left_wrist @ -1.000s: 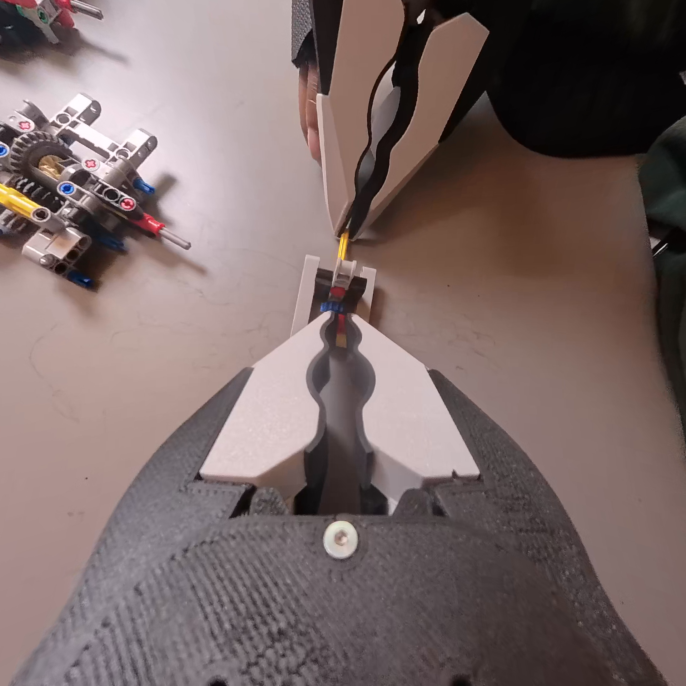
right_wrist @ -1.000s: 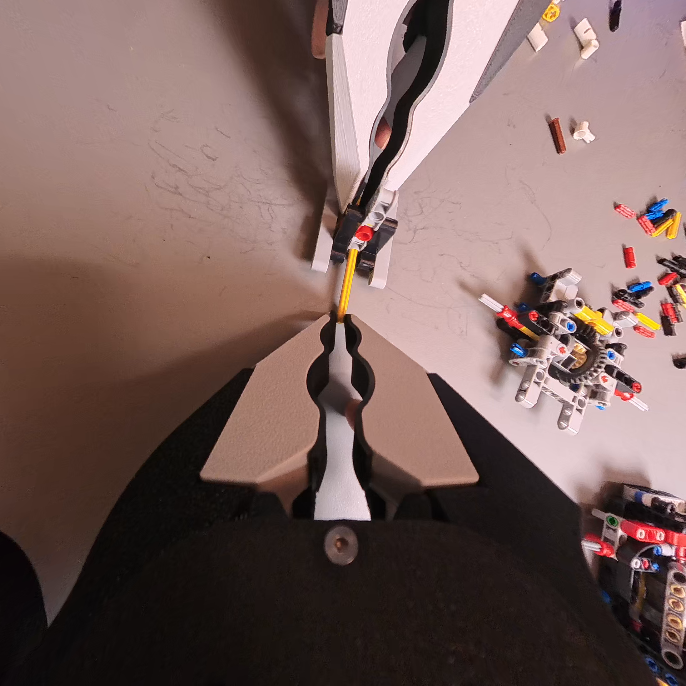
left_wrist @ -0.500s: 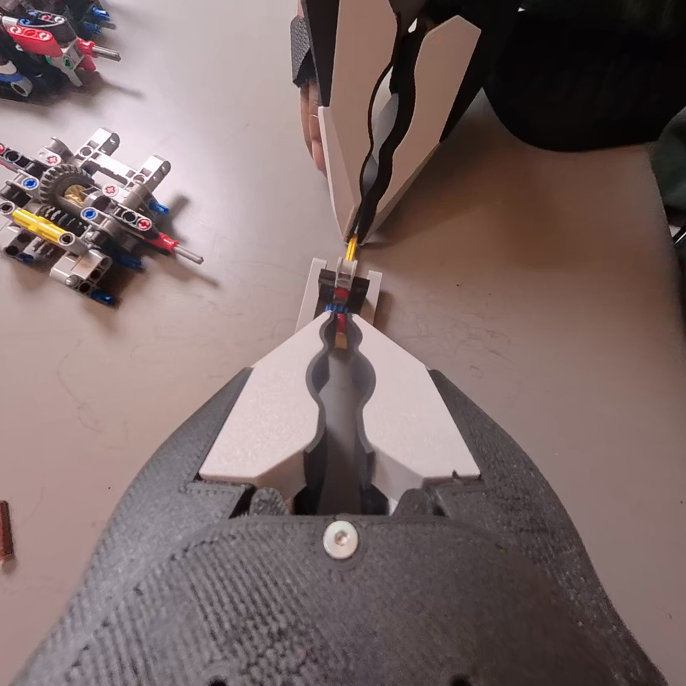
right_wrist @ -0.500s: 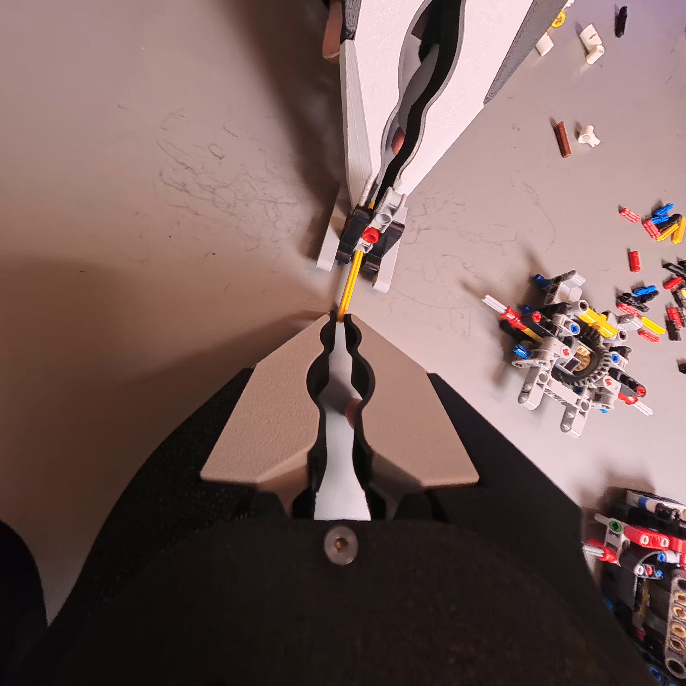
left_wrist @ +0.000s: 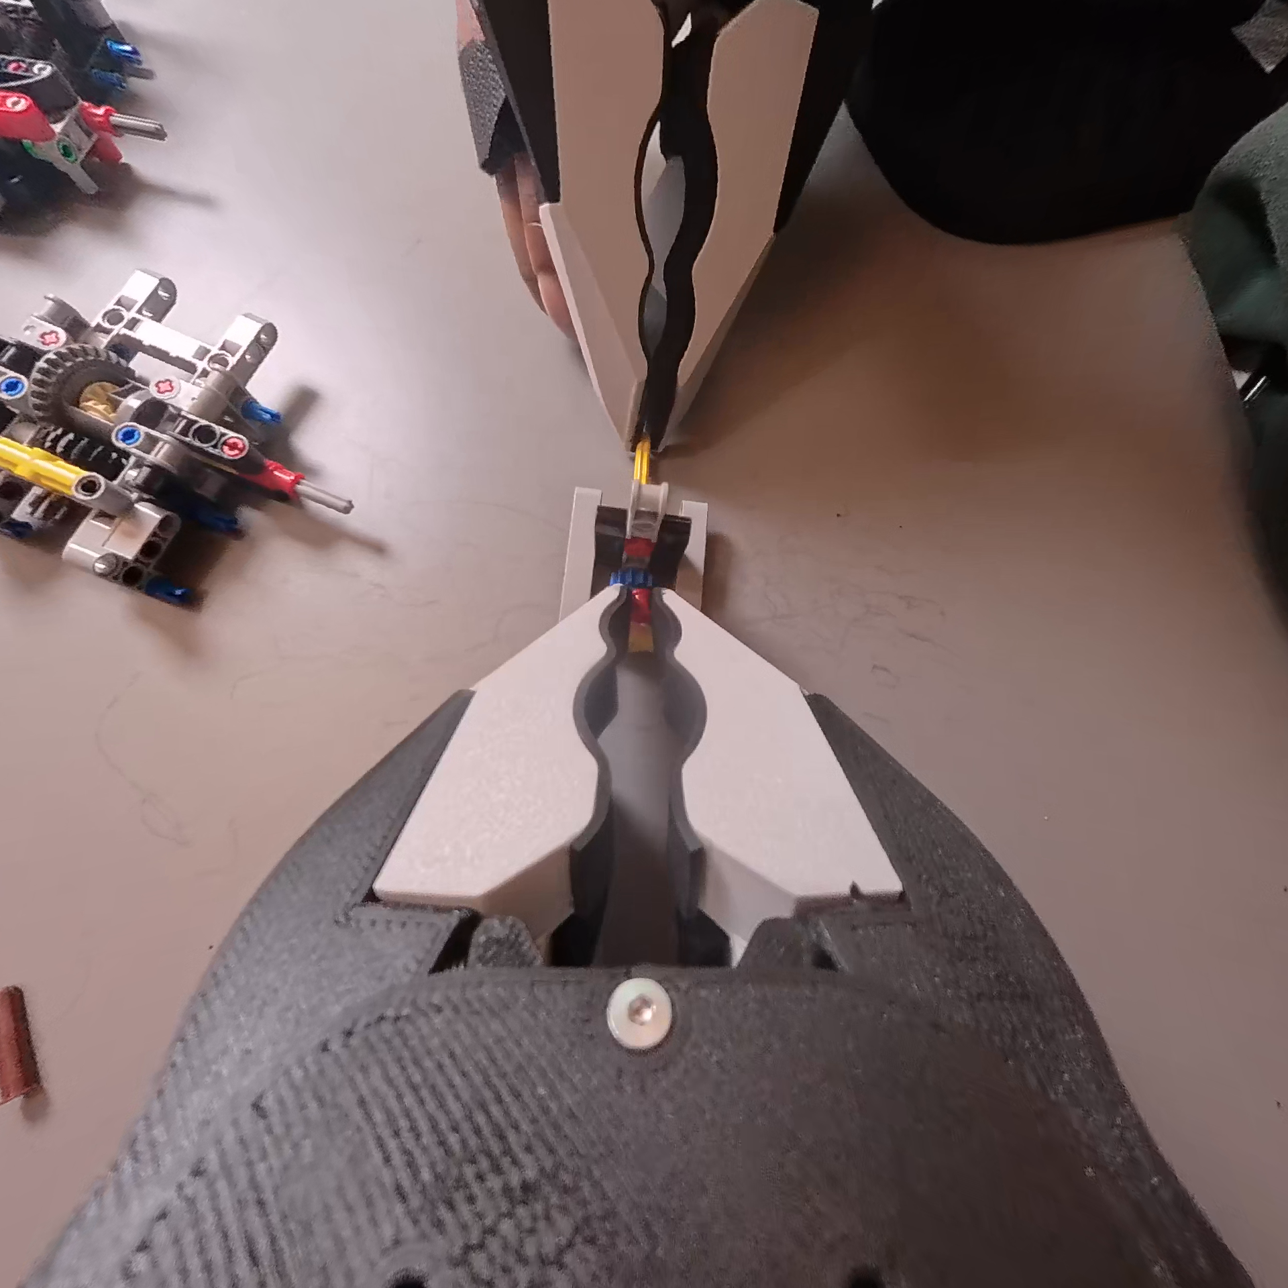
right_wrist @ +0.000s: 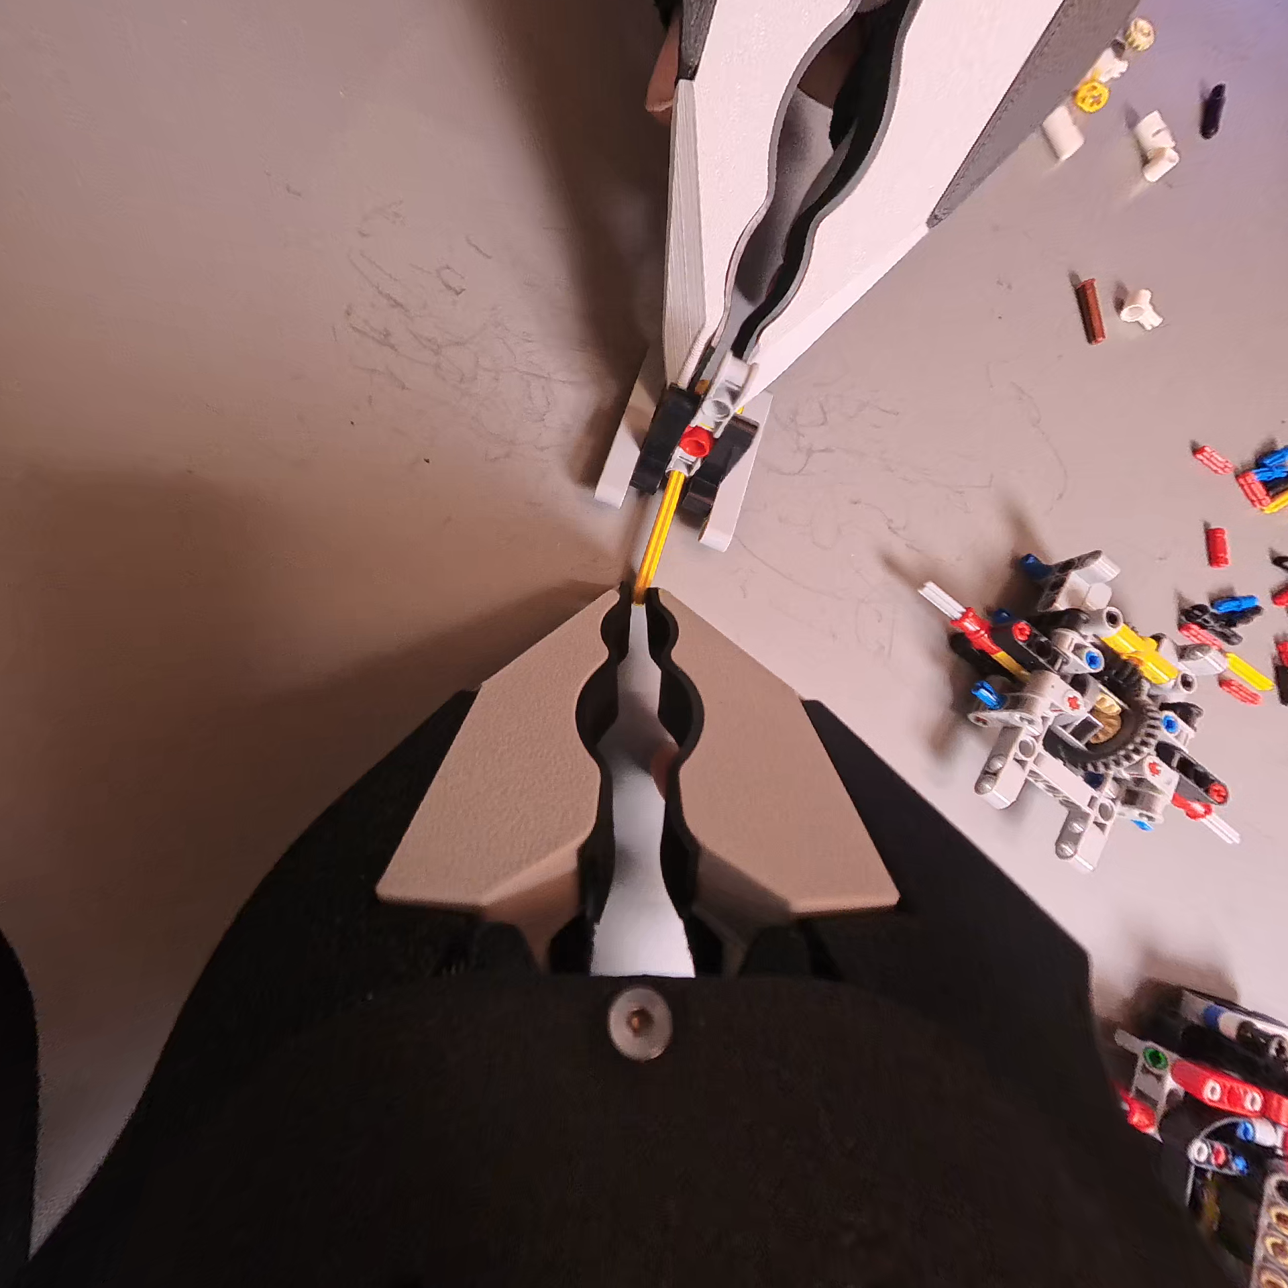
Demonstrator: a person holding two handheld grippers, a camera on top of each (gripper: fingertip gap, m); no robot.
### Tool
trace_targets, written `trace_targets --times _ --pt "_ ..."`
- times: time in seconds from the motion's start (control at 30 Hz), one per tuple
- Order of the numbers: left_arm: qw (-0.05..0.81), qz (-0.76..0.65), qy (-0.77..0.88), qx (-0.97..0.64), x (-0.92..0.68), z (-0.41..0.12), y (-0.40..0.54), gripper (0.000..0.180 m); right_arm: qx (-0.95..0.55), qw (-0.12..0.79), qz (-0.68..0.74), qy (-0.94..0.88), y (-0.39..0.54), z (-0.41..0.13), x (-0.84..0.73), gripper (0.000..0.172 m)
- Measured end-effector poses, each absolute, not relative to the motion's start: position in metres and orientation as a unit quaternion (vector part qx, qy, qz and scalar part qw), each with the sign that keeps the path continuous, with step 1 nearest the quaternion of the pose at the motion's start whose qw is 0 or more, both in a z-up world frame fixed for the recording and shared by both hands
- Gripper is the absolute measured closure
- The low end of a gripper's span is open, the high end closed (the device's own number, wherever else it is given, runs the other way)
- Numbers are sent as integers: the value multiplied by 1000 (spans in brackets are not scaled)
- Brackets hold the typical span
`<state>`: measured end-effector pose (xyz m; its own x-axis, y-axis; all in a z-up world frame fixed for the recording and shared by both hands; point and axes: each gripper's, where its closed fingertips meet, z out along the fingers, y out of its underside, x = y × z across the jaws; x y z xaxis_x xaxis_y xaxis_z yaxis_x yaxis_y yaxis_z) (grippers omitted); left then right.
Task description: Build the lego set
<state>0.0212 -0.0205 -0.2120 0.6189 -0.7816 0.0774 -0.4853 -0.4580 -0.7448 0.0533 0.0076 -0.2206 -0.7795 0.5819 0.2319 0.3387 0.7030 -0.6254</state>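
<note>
Two claws, tip to tip above the desk (right_wrist: 279, 348): right claw (right_wrist: 638, 592) clamped on yellow axle (right_wrist: 658, 519), its long axis running straight into the small brick assembly (left_wrist: 641, 550) clamped by left claw (left_wrist: 638, 592).

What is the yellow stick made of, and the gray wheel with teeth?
The yellow axle looks like glossy hard plastic: bright even colour, moulded ridges along it. The gray gear in the building-toy assembly looks like duller plastic with crisp moulded teeth, though metal can't be fully excluded.

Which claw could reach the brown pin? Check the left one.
Probably not as things stand: the left claw is shut on the small assembly, though bare table lies between it and the brown pin.
</note>
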Motion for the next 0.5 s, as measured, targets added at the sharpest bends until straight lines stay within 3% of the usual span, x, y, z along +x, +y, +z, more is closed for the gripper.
trace_targets --times 0.5 --pt "378 -226 369 -819 16 -204 -25 167 -253 203 300 -897 8 -221 53 169"
